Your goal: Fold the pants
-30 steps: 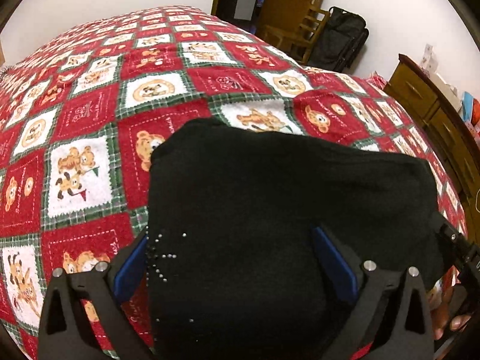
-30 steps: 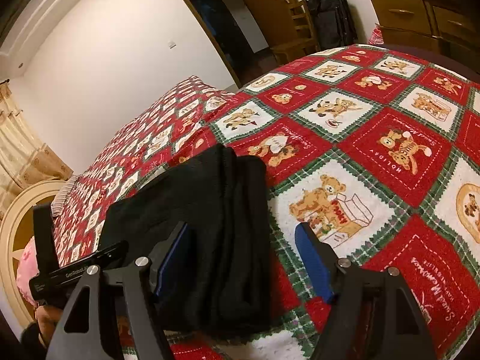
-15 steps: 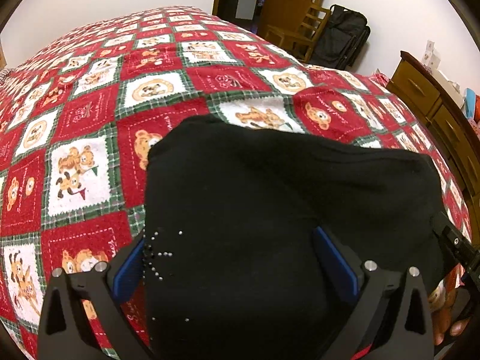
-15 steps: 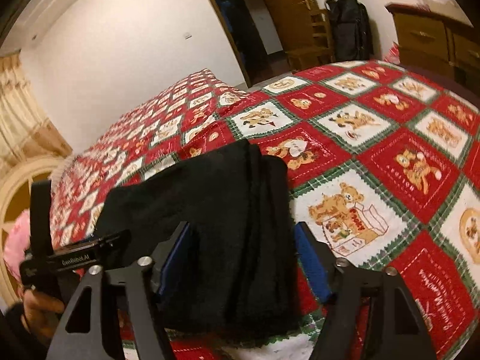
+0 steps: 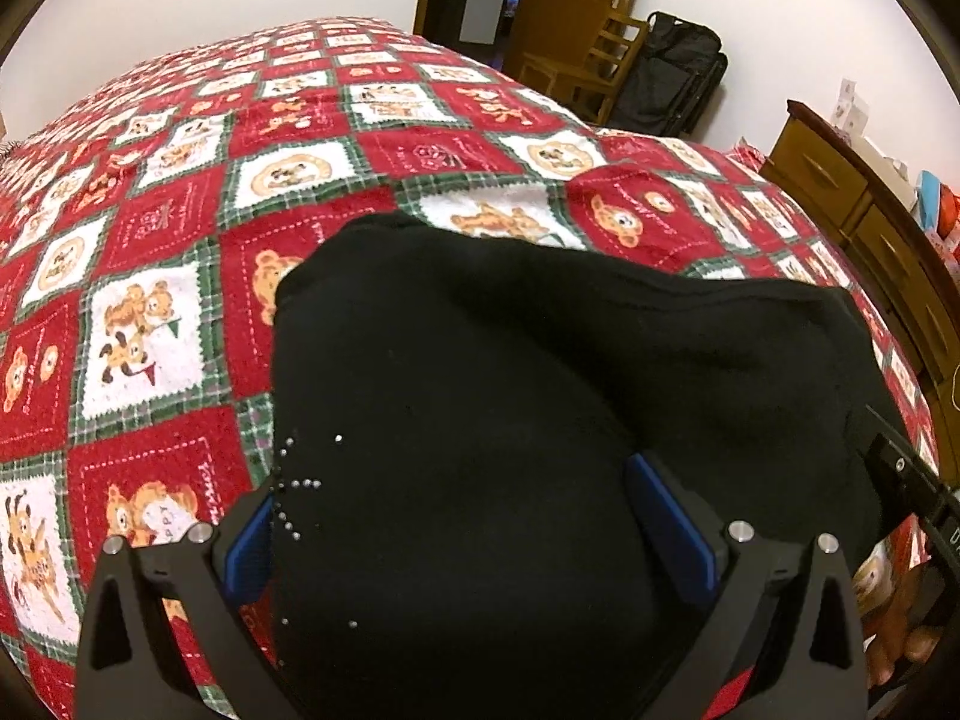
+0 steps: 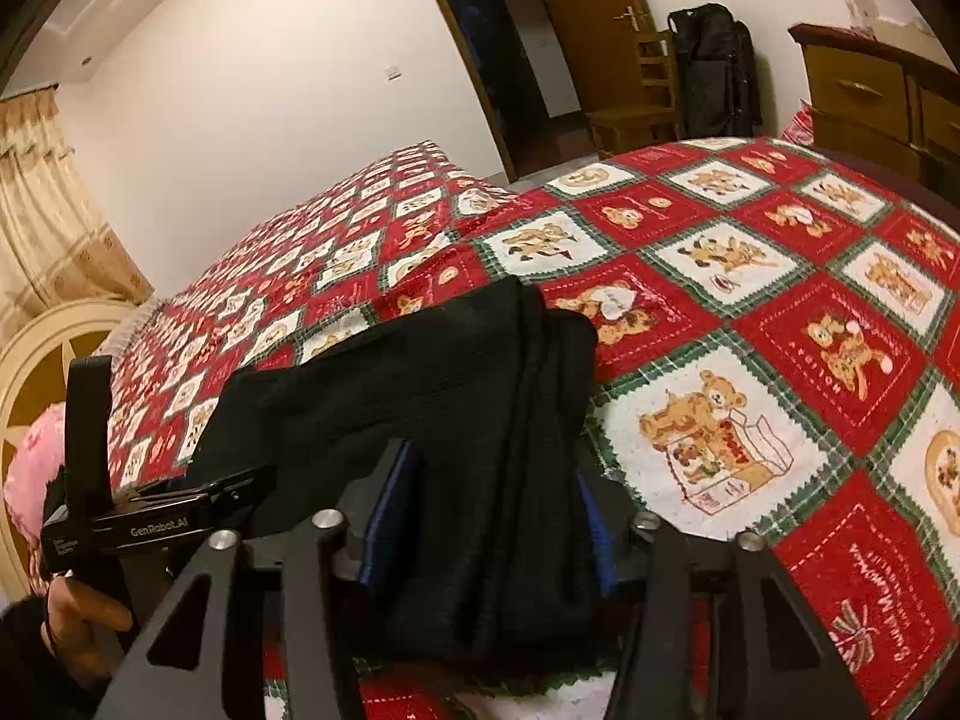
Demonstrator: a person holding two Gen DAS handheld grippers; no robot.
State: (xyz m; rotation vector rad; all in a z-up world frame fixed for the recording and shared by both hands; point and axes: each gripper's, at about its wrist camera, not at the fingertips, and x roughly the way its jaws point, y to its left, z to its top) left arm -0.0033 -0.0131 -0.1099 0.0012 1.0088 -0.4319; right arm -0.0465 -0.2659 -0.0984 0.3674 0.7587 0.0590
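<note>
Pants [image 6: 480, 420] between closing R tool [image 6: 483, 516].

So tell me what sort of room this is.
Almost certainly a bedroom in a home: a wide bed under a red teddy-bear quilt, a wooden dresser along the wall, and a curtain by the curved headboard.

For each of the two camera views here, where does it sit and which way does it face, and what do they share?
Left wrist view: sits on the left tool, tilted down across the folded black pants toward the wooden door; its open fingers straddle the fabric, and the right tool shows at the edge.
Right wrist view: sits on the right tool, looking along the pants' stacked edge; its jaws have just been closing around it. The left tool and a hand show.
Shared: the pants, the red teddy-bear quilt, the door.
</note>
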